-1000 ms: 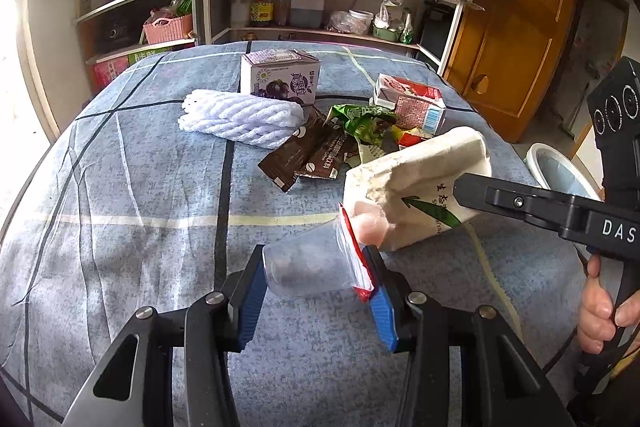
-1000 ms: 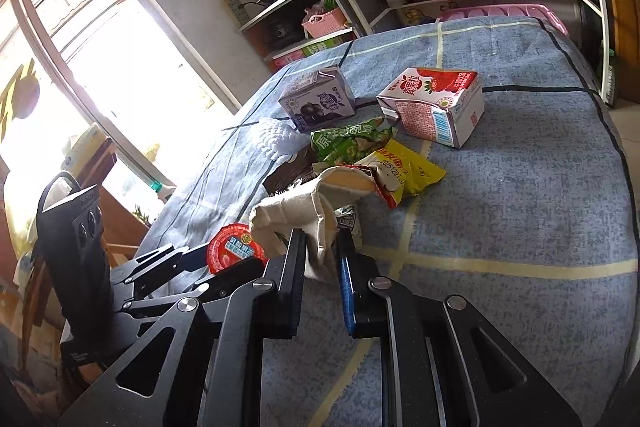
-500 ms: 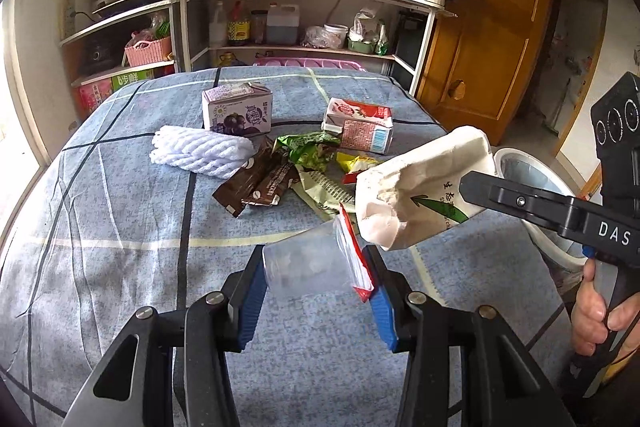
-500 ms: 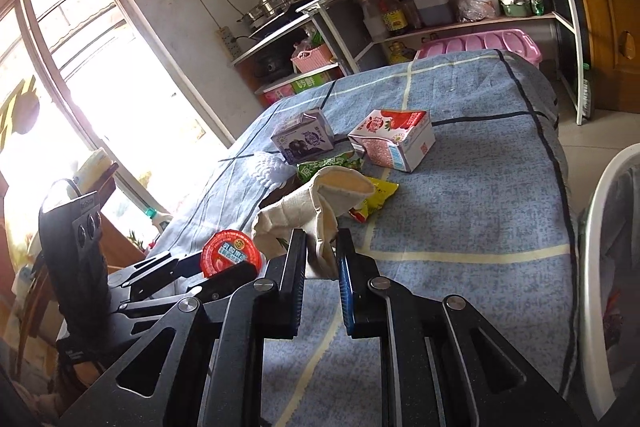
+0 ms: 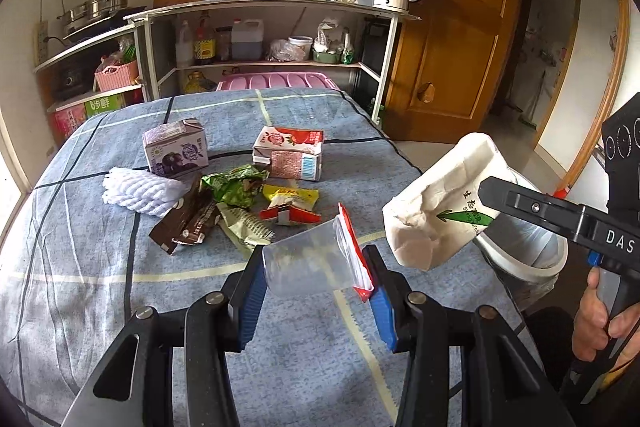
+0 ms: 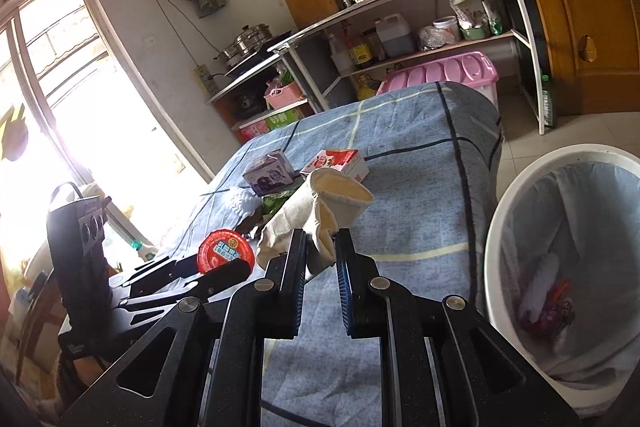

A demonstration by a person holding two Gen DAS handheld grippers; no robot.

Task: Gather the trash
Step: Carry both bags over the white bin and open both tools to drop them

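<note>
My left gripper (image 5: 316, 275) is shut on a clear plastic cup (image 5: 304, 267) with a peeled red lid (image 6: 226, 251), held above the blue tablecloth (image 5: 80, 267). My right gripper (image 6: 321, 251) is shut on a crumpled beige paper bag (image 5: 436, 203), which also shows in the right wrist view (image 6: 336, 199), held in the air at the table's right edge. A white bin (image 6: 520, 211) with a liner stands on the floor to the right, with some trash inside. More trash lies on the table: a purple carton (image 5: 176, 151), a strawberry carton (image 5: 290, 153), white foam netting (image 5: 138, 191) and several wrappers (image 5: 236, 203).
Metal shelves (image 5: 260, 39) with bottles, pots and a kettle stand behind the table. A pink crate (image 5: 276, 83) sits beyond the far edge. A wooden door (image 5: 452, 39) is at the right. A bright window (image 6: 60, 99) is at the left.
Both grippers have lifted and pulled back from the table with cup and bag. The bag has moved right, and the bin has come into the right wrist view.
</note>
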